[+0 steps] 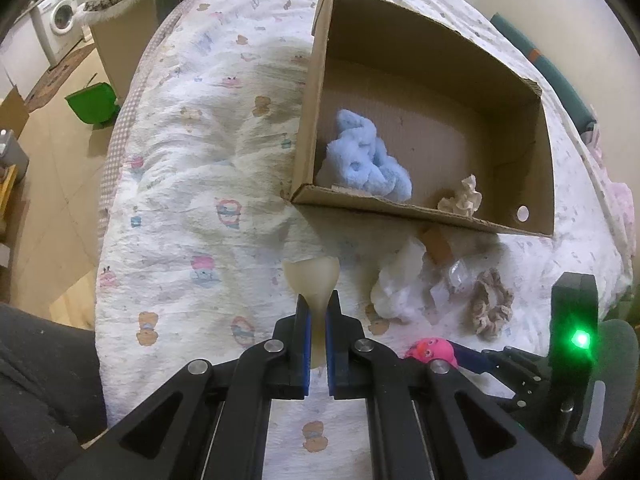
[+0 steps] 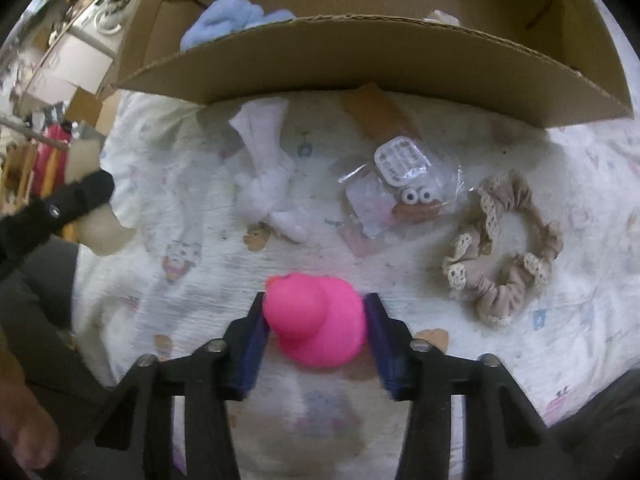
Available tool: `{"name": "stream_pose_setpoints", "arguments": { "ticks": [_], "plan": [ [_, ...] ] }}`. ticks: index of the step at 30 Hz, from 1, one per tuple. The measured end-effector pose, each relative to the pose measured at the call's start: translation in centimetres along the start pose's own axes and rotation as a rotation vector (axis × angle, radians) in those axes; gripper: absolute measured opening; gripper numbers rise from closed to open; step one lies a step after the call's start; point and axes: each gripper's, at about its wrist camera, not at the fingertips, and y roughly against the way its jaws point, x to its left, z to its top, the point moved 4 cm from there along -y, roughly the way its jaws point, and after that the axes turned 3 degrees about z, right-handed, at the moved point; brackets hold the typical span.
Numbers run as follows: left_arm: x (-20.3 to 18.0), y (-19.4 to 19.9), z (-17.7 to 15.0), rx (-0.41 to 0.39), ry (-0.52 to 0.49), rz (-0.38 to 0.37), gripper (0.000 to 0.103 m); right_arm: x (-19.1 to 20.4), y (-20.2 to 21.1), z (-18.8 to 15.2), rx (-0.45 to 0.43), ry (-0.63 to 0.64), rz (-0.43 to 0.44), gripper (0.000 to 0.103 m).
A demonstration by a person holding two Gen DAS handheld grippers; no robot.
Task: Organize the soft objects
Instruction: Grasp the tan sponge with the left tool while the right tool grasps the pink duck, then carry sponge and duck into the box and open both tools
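My left gripper point(image 1: 318, 312) is shut on a cream squishy toy point(image 1: 312, 276), squeezed thin between the pads, above the bedspread in front of the cardboard box point(image 1: 420, 210). My right gripper point(image 2: 316, 308) is shut on a pink rubber duck point(image 2: 316, 320); it also shows in the left wrist view point(image 1: 430, 350). The box holds a fluffy blue cloth point(image 1: 366, 158) and a small cream scrunchie point(image 1: 460, 198). On the bed before the box lie a white cloth point(image 2: 268, 184), a plastic-wrapped toy with googly eyes point(image 2: 400, 188) and a beige lace scrunchie point(image 2: 508, 248).
A patterned white bedspread point(image 1: 192, 184) covers the bed. The floor to the left has a green bin point(image 1: 94, 102) and a washing machine point(image 1: 60, 16). The left gripper's arm point(image 2: 60, 204) shows at the left of the right wrist view.
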Motion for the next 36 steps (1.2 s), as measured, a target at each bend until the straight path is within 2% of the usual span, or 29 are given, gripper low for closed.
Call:
{"name": "stream_pose_setpoints", "arguments": {
  "ticks": [9,15,18,22,27,32,36],
  "plan": [
    [0.0,-0.3,0.1,-0.014,-0.021,0.043,0.006,-0.9,2.0,-0.8,-0.053,-0.033,0.069,0.048],
    [0.1,-0.5,-0.2,-0.013,-0.033,0.059,0.006,-0.7,5.3,-0.5,-0.154,-0.034,0.133,0.048],
    [0.1,-0.1,0.0,-0.037,-0.024,0.054,0.006,-1.0,7.4,-0.2,-0.223,-0.036,0.160,0.048],
    [-0.3,0.3,0.2,-0.067,-0.024,0.041,0.006,-1.7,10.0,0.5,-0.318,-0.040,0.171,0.048],
    [-1.1,1.1,0.5,-0.114,-0.062,0.067,0.006,-2.1,11.5,1.0,-0.393,-0.079,0.173,0.048],
    [-1.5,1.8,0.9,-0.137,-0.080,0.058,0.006,-3.2,12.6,1.7,-0.455,-0.116,0.182,0.048],
    [-1.8,1.7,1.2,-0.154,-0.082,0.057,0.006,-3.9,11.9,2.4,-0.467,-0.147,0.192,0.048]
  ]
}}
